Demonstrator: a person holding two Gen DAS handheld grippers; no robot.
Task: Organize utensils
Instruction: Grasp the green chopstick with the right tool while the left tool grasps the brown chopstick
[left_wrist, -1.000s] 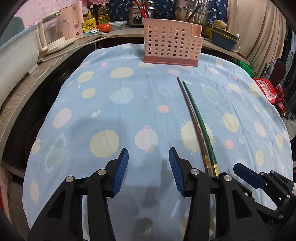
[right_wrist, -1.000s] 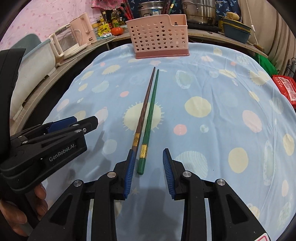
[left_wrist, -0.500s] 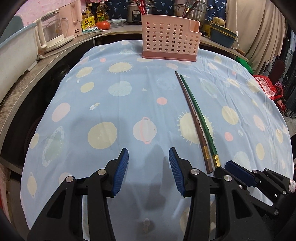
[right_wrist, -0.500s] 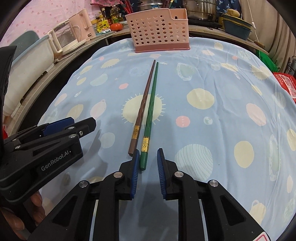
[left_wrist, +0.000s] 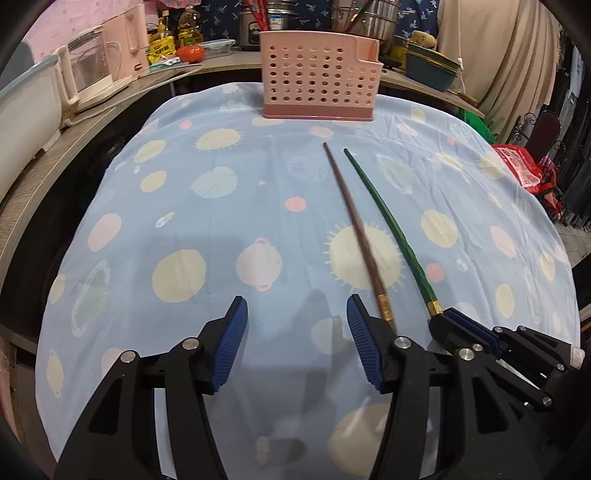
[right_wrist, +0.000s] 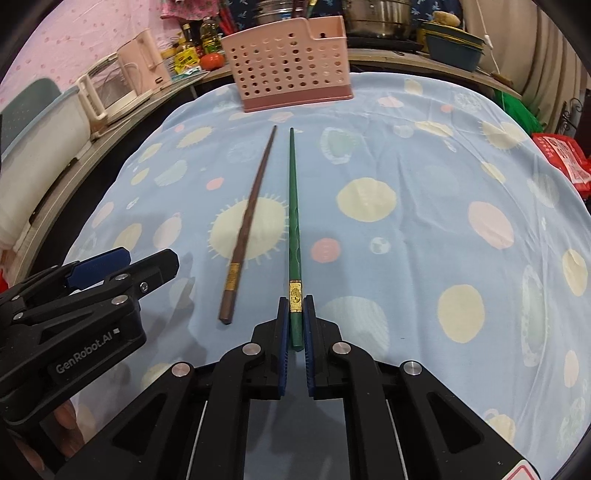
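While my right hand-held gripper (right_wrist: 295, 325) is clenched on the thick end of the green chopstick (right_wrist: 294, 221), its tip points toward the pink basket (right_wrist: 291, 62) at the far edge of the worktop (right_wrist: 424, 177). Just left of it lies the brown chopstick (right_wrist: 249, 221) on the blue cloth, apart from the green one, the gap widest at the near ends. My left hand-held gripper (left_wrist: 295, 343) hangs released and holds nothing, low over the cloth beside the brown chopstick's thick end. Between the chopstick tips and the basket the cloth is bare, and wide open cloth runs to the right edge. Kitchenware crowds the counter behind the basket.
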